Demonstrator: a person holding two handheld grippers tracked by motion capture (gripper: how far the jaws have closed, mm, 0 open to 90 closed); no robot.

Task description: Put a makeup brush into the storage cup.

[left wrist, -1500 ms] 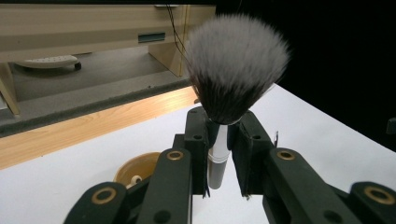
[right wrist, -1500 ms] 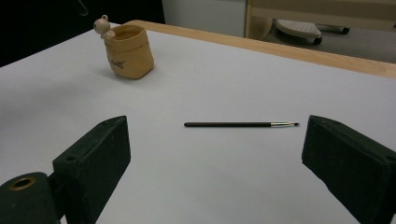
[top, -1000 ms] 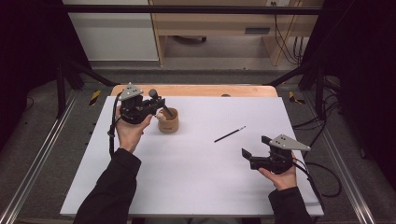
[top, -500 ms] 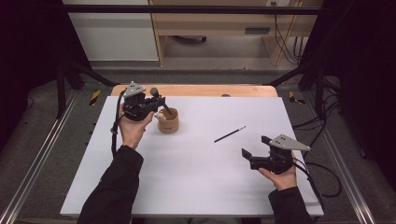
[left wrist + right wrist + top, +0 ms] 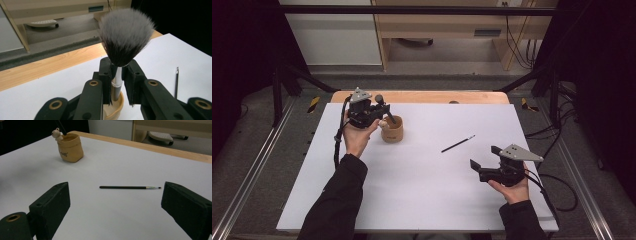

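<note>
My left gripper is shut on the silver-and-black handle of a fluffy makeup brush, whose grey-tipped head points up above the jaws. The handle's lower end dips into a small tan cup with a tiny bear figure on its rim; the left gripper sits right over this cup. A thin black brush lies flat on the white table. My right gripper hovers open at the front right, and the thin brush lies ahead of its wide-apart jaws.
The white board covers a wooden table whose far edge shows bare wood. The cup stands at the far left in the right gripper view. Metal rails run along both sides, and cables trail at the right.
My left gripper with the fluffy brush has edged slightly toward the cup and down. The right gripper has stayed put.
</note>
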